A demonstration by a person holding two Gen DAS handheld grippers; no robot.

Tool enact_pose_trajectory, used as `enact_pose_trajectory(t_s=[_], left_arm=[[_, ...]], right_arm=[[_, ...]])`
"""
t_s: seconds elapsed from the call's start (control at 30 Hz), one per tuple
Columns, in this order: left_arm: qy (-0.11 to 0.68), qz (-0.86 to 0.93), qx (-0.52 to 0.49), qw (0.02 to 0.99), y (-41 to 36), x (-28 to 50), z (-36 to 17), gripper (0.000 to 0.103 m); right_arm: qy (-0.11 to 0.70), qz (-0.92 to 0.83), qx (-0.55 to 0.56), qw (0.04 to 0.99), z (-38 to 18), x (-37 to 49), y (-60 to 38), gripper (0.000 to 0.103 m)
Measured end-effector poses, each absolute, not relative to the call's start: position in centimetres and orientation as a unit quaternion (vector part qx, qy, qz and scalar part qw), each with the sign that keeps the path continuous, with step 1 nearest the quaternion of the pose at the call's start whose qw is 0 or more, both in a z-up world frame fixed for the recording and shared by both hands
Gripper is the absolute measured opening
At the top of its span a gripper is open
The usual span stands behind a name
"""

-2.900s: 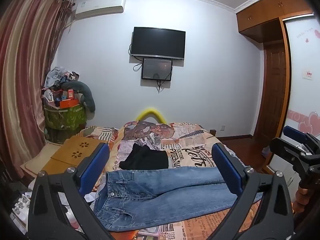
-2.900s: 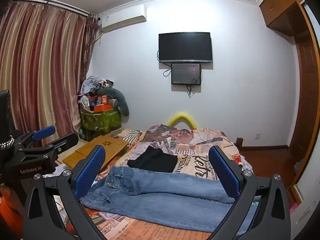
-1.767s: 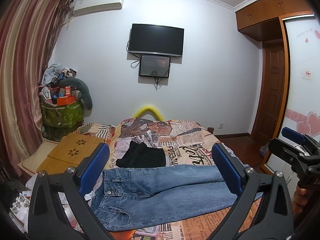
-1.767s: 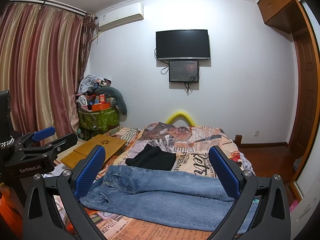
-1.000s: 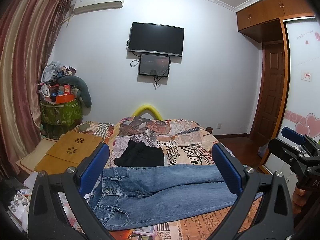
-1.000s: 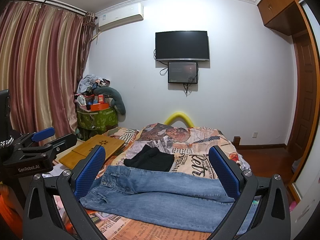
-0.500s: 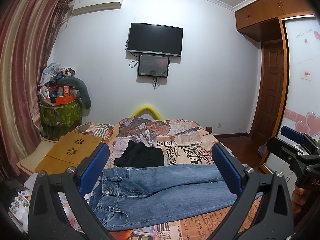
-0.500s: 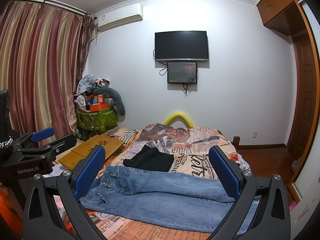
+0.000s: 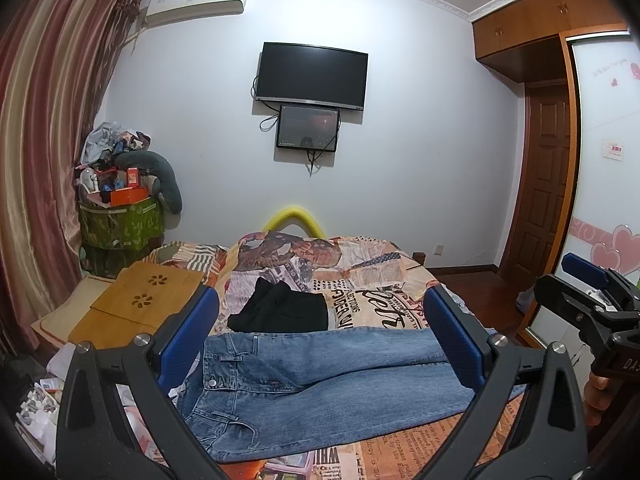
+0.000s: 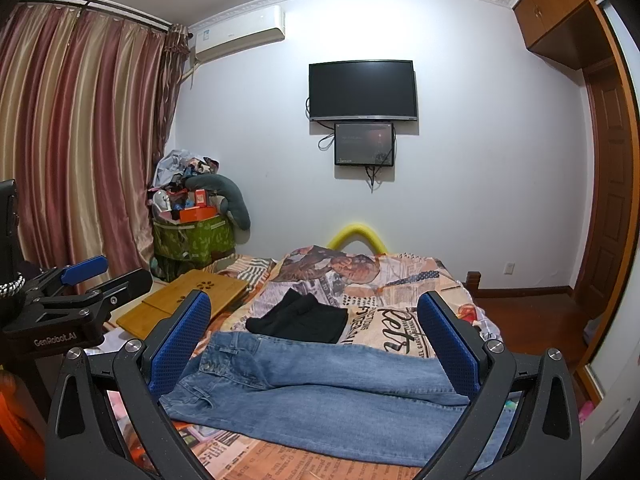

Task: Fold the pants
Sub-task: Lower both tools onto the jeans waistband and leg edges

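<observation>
Left wrist view: jeans (image 9: 320, 384), faded blue denim, flat on bed (image 9: 384, 276); long axis crosswise, waistband left, legs right. Left gripper (image 9: 320, 340) spread wide, holding nothing.

Right wrist view: jeans (image 10: 320, 388) likewise, near a black garment (image 10: 304, 322). Right gripper (image 10: 316, 344) spread wide, holding nothing.

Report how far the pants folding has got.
Barely begun. The jeans lie at full length across the bed, the legs lying side by side. Left gripper and right gripper are both open, holding nothing, short of the denim. Every fold remains.
</observation>
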State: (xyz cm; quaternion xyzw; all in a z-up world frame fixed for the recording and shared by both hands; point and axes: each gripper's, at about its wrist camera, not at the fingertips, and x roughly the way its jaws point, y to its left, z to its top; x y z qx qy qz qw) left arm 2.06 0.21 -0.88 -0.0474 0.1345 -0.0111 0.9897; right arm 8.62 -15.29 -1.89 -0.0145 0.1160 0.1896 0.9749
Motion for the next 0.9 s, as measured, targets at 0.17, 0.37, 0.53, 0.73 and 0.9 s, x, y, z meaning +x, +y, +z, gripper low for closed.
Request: enact_pose_trajectory(t_s=[0.17,0.37,0.53,0.73,0.9], left_arm=[[0.139,-0.013,-0.048,0.989,0.6,3.0,-0.9,0.103],[0.151,-0.010,-0.049,0.987,1.9,5.4,-1.1,0.103],[0.174,-0.008,-0.056,0.983,3.7,9.7,-1.7,0.103],[0.213,0.024,-0.045,0.976,6.1,16.2,-3.8,0.103],[0.264,0.054,-0.033,0.963,8.7,22.3,-7.2,0.103]], right_arm=[[0.121,0.187,-0.020,0.975,-2.2,9.7,-15.2,0.103],[0.129,0.178,-0.030,0.975,-3.0,11.9,-15.3,0.103],[0.145,0.174,-0.038,0.973,-3.9,15.0,-15.5,0.103],[0.177,0.176,-0.040,0.968,-5.4,19.0,-15.9,0.103],[0.219,0.178,-0.038,0.959,-7.3,23.2,-16.4,0.102]])
